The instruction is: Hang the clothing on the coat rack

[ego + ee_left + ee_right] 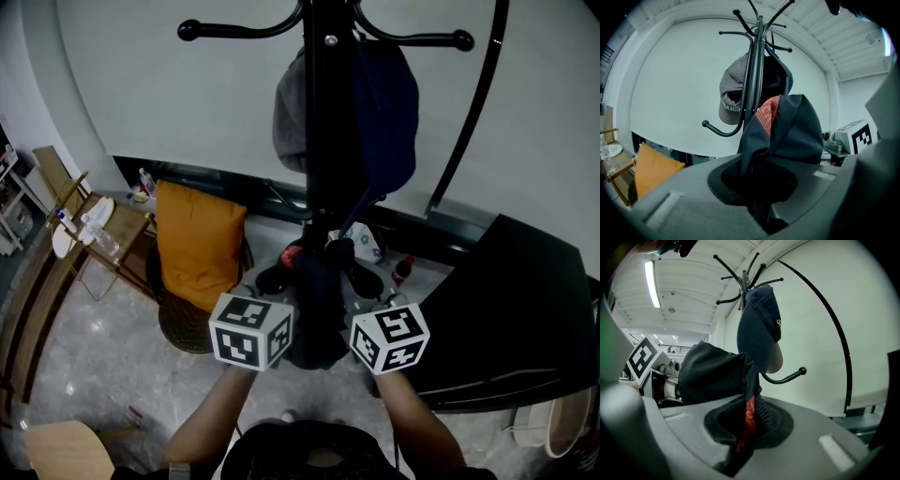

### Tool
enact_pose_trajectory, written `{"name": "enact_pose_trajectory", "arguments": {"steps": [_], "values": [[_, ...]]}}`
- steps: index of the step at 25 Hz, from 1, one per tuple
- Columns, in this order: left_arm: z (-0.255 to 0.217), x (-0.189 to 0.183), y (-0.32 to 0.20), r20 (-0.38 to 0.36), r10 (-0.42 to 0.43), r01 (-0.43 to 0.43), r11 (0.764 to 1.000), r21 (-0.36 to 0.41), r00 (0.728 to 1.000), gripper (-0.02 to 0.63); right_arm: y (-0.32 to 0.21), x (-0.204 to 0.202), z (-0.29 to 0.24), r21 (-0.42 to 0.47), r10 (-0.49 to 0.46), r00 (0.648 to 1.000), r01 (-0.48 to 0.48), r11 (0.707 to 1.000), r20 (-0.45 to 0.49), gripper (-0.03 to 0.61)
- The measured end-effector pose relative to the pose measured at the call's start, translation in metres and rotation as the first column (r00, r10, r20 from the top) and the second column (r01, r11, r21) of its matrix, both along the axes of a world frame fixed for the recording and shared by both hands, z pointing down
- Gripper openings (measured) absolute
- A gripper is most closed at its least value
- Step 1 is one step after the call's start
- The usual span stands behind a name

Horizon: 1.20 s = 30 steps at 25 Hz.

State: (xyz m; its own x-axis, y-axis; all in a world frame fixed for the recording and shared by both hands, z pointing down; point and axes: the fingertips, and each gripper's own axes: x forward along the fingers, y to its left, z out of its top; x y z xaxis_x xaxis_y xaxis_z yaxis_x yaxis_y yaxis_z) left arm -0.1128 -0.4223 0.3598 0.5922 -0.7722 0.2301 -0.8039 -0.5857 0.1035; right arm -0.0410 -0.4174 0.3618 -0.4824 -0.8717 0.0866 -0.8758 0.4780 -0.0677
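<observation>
Holding the dark garment (317, 319) up just in front of the coat rack (328, 112)

The left claw (761, 208) is clamping one edge of the garment, below the rack's gray cap (731, 98). The right claw (740, 446) is pinching the other edge at its red lining, below the rack's navy cap (759, 329). Gripping both sides is probably keeping the fabric gathered and raised, so it is sitting ready for a bare lower hook (787, 378) on the rack.
</observation>
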Motion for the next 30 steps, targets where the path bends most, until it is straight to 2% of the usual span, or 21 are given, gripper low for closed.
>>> {"name": "enact_pose_trajectory", "arguments": {"steps": [30], "values": [[0.032, -0.002, -0.007, 0.009, -0.036, 0.037, 0.998, -0.059, 0.999, 0.034, -0.009, -0.006, 0.031, -0.064, -0.040, 0.999, 0.041, 0.997, 0.006, 0.029]]}}
